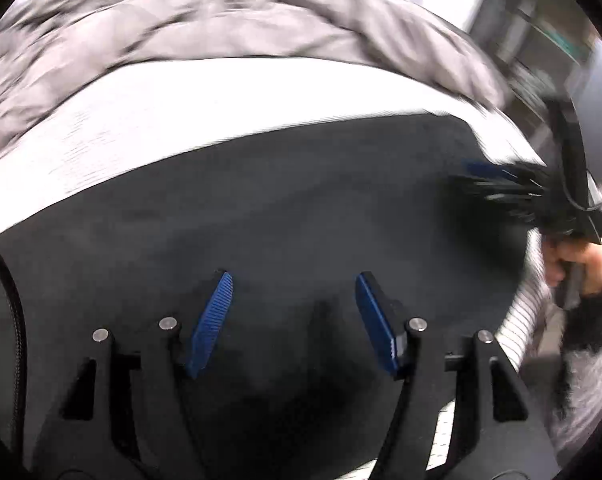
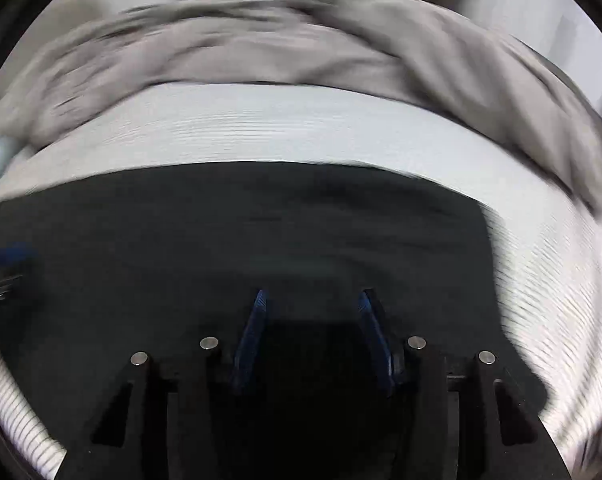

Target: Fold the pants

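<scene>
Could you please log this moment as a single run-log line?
pants: dark, flat on striped sheet | left gripper: open, empty | right gripper: open, empty | grey bedding: bunched beyond

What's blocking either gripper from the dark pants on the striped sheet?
Nothing visible. The pants lie flat under both: left gripper and right gripper stand open over bare dark cloth. The grey bedding lies beyond them on the striped sheet.

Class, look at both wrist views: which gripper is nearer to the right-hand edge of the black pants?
Right. The right gripper hovers over the black pants close to that edge, while the left gripper sits further left over their middle. Both are open and hold nothing.
</scene>
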Demonstrator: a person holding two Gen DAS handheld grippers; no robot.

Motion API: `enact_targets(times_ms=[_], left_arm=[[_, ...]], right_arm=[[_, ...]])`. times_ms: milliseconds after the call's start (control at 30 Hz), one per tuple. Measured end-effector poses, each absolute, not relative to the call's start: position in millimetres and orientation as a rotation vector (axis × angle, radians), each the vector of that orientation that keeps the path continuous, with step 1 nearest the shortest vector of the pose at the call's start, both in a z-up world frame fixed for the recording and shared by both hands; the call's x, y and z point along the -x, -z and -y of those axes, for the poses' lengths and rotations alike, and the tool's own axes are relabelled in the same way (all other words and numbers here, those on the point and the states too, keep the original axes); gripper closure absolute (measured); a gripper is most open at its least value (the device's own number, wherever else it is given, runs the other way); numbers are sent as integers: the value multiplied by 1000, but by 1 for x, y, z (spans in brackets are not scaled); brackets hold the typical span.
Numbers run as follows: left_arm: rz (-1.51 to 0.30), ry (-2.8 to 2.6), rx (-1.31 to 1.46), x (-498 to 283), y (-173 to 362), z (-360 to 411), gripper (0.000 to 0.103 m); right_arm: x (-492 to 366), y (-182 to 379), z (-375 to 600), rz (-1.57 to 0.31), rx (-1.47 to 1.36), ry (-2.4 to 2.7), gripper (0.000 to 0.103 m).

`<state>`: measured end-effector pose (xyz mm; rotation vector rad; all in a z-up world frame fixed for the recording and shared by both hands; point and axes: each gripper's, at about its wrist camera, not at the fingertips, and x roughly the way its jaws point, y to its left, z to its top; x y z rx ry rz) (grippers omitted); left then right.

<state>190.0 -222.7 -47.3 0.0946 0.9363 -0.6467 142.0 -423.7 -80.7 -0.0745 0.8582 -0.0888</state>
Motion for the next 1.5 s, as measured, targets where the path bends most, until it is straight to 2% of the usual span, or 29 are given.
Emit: enact_targets(times_ms=[67,133,200,233,267,400,500,667,700,733,800,867,933,1033,1100,1167,1233,1267,1367,1433,1500], left_arm=[[-981,712,-205,-178,63,243,40],[-977,702,-285,-167,71,247,39],[-999,723,-305,-161,67,233,32],[-1006,718,-297,-162,65,226,25],[-1016,697,-290,-164,65,213,23],[-1007,606,-242,-173,69,158,23],[-987,512,-113,-182,62,90,29],[-917,236,125,-184,57,-26,31],[-940,226,135,-188,64,-34,40],[-976,208,125,-194,73,-42,55],[-989,183,101,-196,76,-49,63],[-982,169,88,-196,72,-49,63],[-970,135,81,-196,70,-44,63],[-907,90,78,-194,56,-19,63],[-854,134,63,-187,37,7,63],[-806,195,66,-187,24,38,60],[-776,263,80,-187,15,65,43],[-766,298,85,-185,12,78,39],[-765,394,90,-187,10,120,36],[-789,429,102,-189,16,145,19],[-850,467,95,-185,35,171,19]], right_arm=[[-147,89,377,-875,131,-59,46],[-151,105,347,-923,203,-167,45],[-144,120,332,-941,332,-176,42],[-140,120,335,-941,344,-181,38],[-136,118,344,-954,324,-177,32],[-117,117,400,-987,298,34,22],[-106,109,441,-961,166,91,27],[-99,85,416,-850,113,8,28],[-102,86,408,-848,123,-13,28],[-107,90,398,-859,151,-31,28],[-118,108,388,-917,238,-21,28],[-124,126,390,-961,297,40,23],[-122,121,406,-966,255,101,22],[-108,118,430,-944,336,312,22],[-98,115,450,-943,244,315,22],[-80,104,464,-916,94,299,22],[-54,91,487,-859,-100,264,22],[-43,87,495,-838,-169,247,22],[4,84,515,-780,-393,213,22],[31,95,526,-788,-491,244,22],[38,119,532,-841,-579,261,22]])
